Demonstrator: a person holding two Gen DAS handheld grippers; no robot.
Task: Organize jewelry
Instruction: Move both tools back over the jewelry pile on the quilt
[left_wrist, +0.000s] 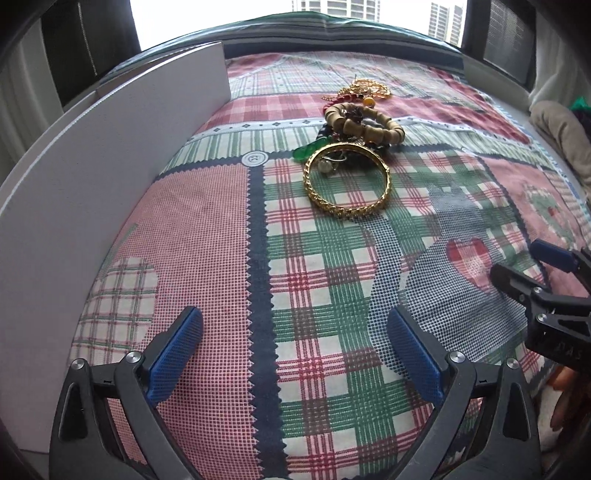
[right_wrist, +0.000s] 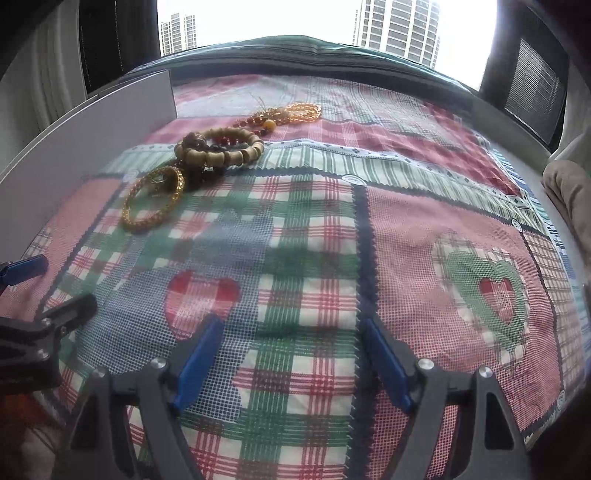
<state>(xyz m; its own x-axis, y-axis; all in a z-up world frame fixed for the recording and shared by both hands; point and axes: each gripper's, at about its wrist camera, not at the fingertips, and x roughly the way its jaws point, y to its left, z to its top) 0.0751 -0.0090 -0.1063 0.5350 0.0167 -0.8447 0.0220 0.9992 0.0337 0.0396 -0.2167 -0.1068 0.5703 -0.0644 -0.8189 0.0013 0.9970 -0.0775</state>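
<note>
So going left to right: there's a plain white board standing on edge along the left side of the bed, and the patchwork quilt covers everything else. No box or tray that I can see, so where the jewelry is meant to end up is anyone's guess.

The left gripper hovers low over the quilt, jaws spread wide with nothing between them. From its camera the jewelry pile sits at about 12 o'clock, maybe a hair toward 1. Nearest piece is the gold bangle, lying flat with its open ring facing up; a small pearl-looking bit shows inside its far rim. Just behind and touching it is the wooden bead bracelet, stacked on darker beads and something green, and the amber bead strand is farthest back.

The right gripper is also wide open and empty. From its view the same pile is off at roughly 10 to 11 o'clock, with the gold bangle at the near-left end and the pile running back and to the right.

My read: the left one is lined up straight on, so it's the natural pick for the bangle; grab across the near rim.
</note>
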